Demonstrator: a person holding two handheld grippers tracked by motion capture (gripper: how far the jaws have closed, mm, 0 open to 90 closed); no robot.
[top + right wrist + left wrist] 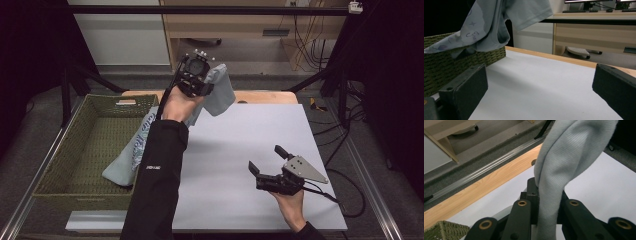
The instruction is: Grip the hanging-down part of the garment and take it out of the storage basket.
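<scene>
The pale grey-blue T-shirt hangs lifted in my left gripper, its printed tail trailing into the green woven basket.

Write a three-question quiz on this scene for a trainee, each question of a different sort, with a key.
1. True or false: the left gripper is shut on the pale blue shirt.
2. Multiple choice: where does the low end of the shirt hang? A) on the white table top B) over the rim of the green woven basket and into it C) on the floor
3. Fill in: the right gripper is held over the table with its jaws ____ and nothing between them.

Key: 1 true: in the left gripper view the cloth runs between the closed jaws. 2 B. 3 open: the right gripper view shows a wide gap between them.
</scene>
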